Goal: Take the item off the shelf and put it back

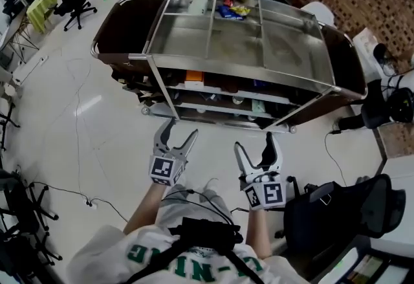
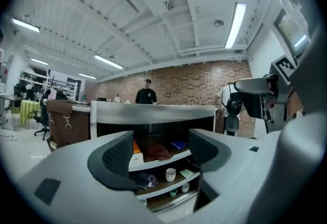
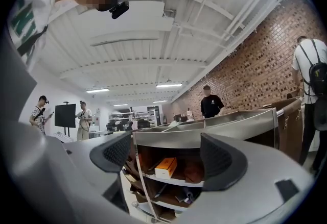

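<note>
Progress: nothing is lifted yet. Every item visible on the shelf cart [image 1: 239, 64] sits in place, so by my reading both the taking off and the putting back are still to do.
Left side: the left gripper [image 1: 181, 131] is released, its jaws apart with nothing between them, and it is held short of the cart's open side.
Right side: the right gripper [image 1: 253, 147] is also released, spread and empty, beside the left one and apart from the cart.
Task's thing: I cannot tell which item is meant. A likely candidate is the orange-topped box [image 3: 165, 166] on the upper shelf, in line with the right gripper's jaws but well beyond them.
Other items: a reddish cloth [image 2: 158, 152] lies beside the box, a white cup [image 2: 170, 173] stands on a lower shelf, and snack packets [image 1: 231, 10] lie in the top tray.
Writing: no brand is legible on the box, cup or packets. The green shirt lettering [image 1: 194, 257] is partly covered by straps and cannot be read in full.
</note>
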